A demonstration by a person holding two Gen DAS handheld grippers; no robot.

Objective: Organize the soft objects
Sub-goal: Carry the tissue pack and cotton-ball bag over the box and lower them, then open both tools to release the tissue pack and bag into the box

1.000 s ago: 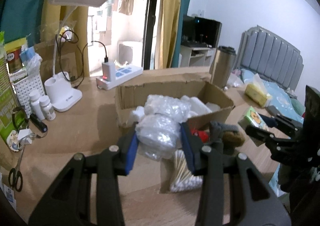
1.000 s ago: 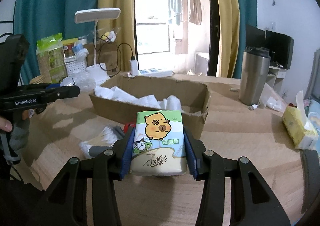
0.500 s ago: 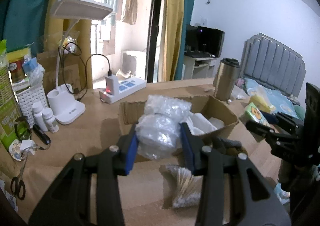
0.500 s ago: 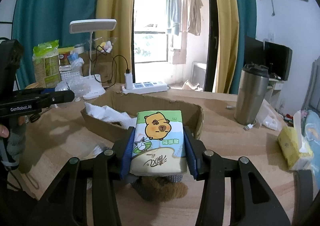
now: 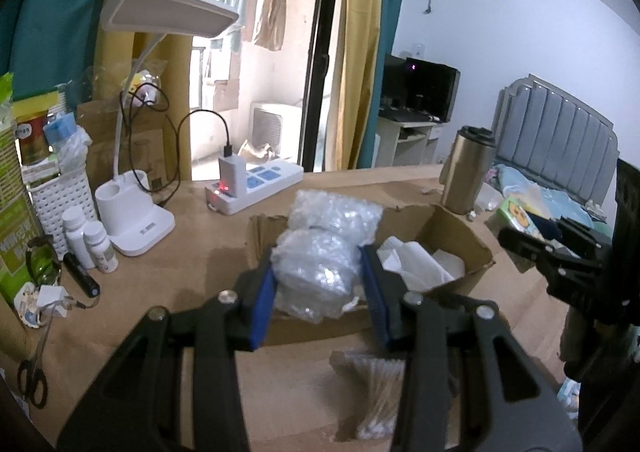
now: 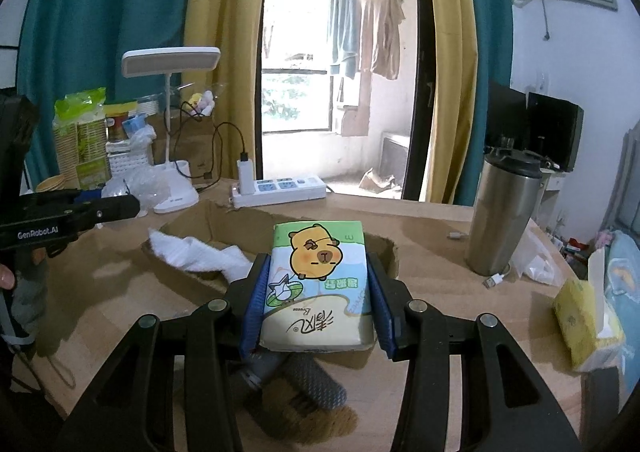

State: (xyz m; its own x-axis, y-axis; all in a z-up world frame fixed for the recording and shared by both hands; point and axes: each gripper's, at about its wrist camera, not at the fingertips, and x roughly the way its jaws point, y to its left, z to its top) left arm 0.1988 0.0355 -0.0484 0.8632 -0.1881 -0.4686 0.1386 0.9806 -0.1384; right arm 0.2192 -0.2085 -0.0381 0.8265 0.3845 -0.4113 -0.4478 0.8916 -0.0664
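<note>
Cardboard box open on top, white paper inside; steel tumbler stands right, lamp left.

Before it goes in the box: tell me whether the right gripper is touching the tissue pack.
Touching. The right wrist view shows the right gripper with both blue jaws pressed flat against the sides of the tissue pack.

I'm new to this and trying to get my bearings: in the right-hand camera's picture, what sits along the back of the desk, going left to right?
Green snack bag → white lattice basket → white desk lamp → white power strip → steel tumbler → yellow tissue pack.
</note>
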